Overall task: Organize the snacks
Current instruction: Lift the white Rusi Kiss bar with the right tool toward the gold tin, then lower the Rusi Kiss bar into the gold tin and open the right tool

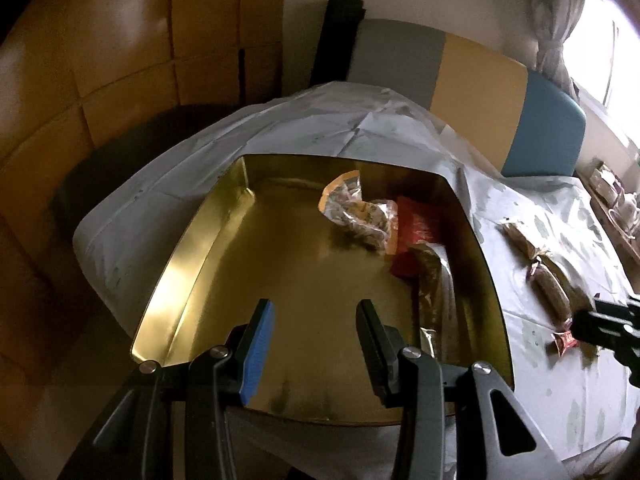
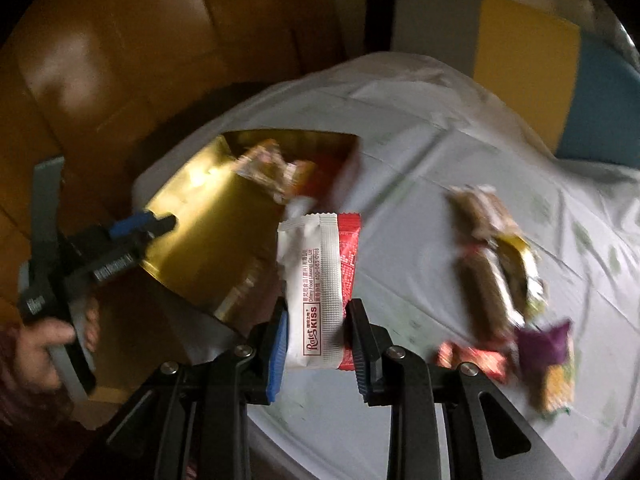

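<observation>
Here the right claw point(image 2: 318, 330) clamps a crinkled foil packet point(image 2: 320, 280); left claw point(image 1: 316, 340) apart over the shiny gold tin point(image 1: 280, 248)

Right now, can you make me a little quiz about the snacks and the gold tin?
1. True or false: the right gripper holds a white and red packet.
2. Is there anything between the left gripper fingers?
3. Where are more snacks waiting: A) on the tablecloth B) on the chair C) on the floor?

Key:
1. True, it is pinched between the pads.
2. No, it is open above the tin, which already holds a few snacks.
3. A
</observation>
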`<state>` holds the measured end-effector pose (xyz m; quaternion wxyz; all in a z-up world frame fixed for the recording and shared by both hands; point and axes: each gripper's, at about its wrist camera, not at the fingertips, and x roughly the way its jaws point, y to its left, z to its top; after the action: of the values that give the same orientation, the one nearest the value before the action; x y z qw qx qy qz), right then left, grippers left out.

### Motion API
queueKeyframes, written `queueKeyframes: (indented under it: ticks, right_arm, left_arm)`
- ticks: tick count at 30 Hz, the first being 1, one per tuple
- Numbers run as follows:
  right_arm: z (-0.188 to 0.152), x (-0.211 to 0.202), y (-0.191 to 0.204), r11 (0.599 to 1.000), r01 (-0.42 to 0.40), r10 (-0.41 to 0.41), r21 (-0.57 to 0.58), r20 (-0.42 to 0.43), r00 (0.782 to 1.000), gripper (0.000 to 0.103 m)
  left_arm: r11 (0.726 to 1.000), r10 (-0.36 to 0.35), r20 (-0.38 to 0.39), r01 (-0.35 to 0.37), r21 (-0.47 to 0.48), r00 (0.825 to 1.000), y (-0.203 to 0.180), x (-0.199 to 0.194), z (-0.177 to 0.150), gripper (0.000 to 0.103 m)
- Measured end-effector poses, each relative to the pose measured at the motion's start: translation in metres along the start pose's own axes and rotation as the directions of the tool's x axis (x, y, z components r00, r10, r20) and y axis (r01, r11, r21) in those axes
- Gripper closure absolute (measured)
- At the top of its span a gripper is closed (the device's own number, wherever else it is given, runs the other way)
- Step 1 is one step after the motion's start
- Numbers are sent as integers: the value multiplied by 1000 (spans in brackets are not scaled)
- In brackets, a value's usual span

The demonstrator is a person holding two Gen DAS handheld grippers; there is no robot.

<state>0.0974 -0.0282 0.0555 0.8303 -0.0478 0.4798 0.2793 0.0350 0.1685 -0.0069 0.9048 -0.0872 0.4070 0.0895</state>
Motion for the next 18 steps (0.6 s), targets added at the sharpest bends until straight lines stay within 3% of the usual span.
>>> queueKeyframes:
  ticks: [10, 13, 18]
  right_arm:
    - [53, 58, 43, 995, -95, 95, 3, -24, 995, 73]
    - [62, 90, 48, 996, -84, 86, 30, -53, 995, 69]
    - [58, 126, 52, 1000, 12, -12, -1, -105, 994, 67]
  left_arm:
    - [998, 18, 13, -18, -60, 1000, 25, -3, 1, 60]
    - [998, 22, -1, -22, -65, 1000, 29, 0, 0, 60]
    - [998, 19, -10, -20, -60, 1000, 31, 2, -3, 60]
